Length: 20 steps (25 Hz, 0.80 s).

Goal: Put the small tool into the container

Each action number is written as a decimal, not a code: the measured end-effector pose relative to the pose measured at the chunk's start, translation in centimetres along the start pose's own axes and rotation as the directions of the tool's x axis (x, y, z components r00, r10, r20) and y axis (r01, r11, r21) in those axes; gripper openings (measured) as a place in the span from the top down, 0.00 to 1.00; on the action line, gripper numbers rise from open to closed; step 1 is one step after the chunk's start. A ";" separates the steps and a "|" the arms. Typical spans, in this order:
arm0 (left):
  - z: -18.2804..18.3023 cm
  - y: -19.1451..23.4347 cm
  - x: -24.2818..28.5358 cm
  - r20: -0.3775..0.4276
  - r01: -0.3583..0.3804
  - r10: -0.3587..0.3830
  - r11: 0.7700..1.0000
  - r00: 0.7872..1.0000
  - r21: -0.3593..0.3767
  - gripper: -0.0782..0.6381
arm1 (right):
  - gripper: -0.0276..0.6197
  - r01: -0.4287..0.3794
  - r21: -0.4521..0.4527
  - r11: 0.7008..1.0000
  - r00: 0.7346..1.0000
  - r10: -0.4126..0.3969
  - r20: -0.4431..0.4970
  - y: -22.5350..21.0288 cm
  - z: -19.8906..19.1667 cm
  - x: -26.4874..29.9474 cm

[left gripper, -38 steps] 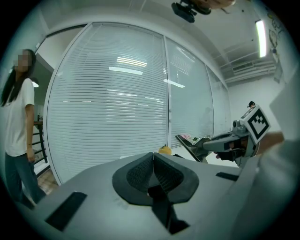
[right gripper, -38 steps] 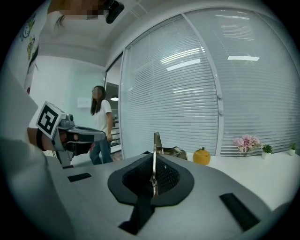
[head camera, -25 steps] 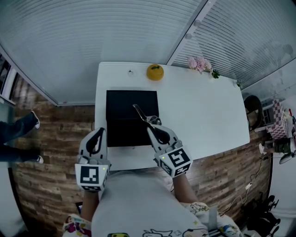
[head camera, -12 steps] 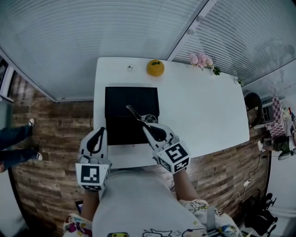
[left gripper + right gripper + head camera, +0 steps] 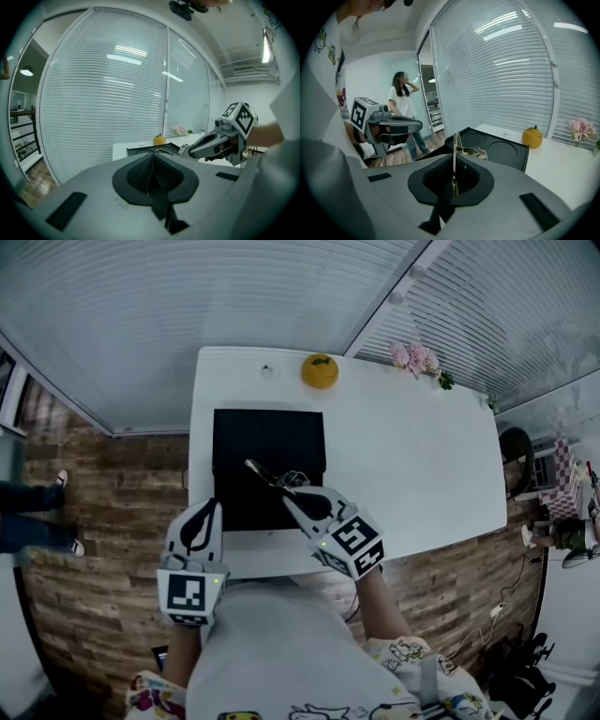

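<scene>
The small tool [image 5: 267, 476] is a thin metal piece with a wire loop near its held end. My right gripper [image 5: 292, 495] is shut on it and holds it over the near half of the black tray container [image 5: 272, 437]. In the right gripper view the tool [image 5: 456, 149] sticks out edge-on from the shut jaws of the right gripper [image 5: 453, 176], above the tray [image 5: 508, 152] with its round recesses. My left gripper [image 5: 202, 514] hovers at the table's near edge, left of the right one. Its jaws [image 5: 153, 176] look shut with nothing in them.
A white table [image 5: 412, 465] carries the tray, an orange fruit [image 5: 320, 370] at the back and pink flowers [image 5: 417, 359] at the back right. Glass walls with blinds stand behind the table. A person [image 5: 403, 105] stands in the background of the right gripper view.
My right gripper has sunk and swung the tool's tip to the left, further over the tray. The left gripper has kept its place.
</scene>
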<state>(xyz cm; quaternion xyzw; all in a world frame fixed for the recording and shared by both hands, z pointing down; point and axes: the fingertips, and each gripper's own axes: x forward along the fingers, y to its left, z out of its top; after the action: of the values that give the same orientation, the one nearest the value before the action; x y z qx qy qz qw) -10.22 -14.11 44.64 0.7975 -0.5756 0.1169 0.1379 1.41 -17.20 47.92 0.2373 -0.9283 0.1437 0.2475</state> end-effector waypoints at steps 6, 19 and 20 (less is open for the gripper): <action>-0.6 -0.4 0.4 -0.014 0.008 -0.008 1.000 1.000 -0.018 0.88 | 0.95 -0.115 -0.005 0.993 0.990 0.114 -0.082 0.6 -1.0 1.2; -2.0 -0.2 0.6 -0.040 0.006 -0.007 0.999 0.999 -0.047 0.88 | 0.95 -0.279 0.019 0.960 0.934 0.276 -0.227 1.7 -3.4 3.4; -2.0 -0.1 0.6 -0.042 0.004 -0.006 0.999 0.999 -0.045 0.88 | 0.95 -0.288 0.023 0.957 0.929 0.285 -0.235 1.7 -3.6 3.5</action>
<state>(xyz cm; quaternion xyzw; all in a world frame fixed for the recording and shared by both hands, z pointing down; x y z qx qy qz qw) -10.02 -13.87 46.70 0.7930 -0.5730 0.1204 0.1680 -0.79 -15.70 52.51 0.0792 -0.9177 0.2001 0.3338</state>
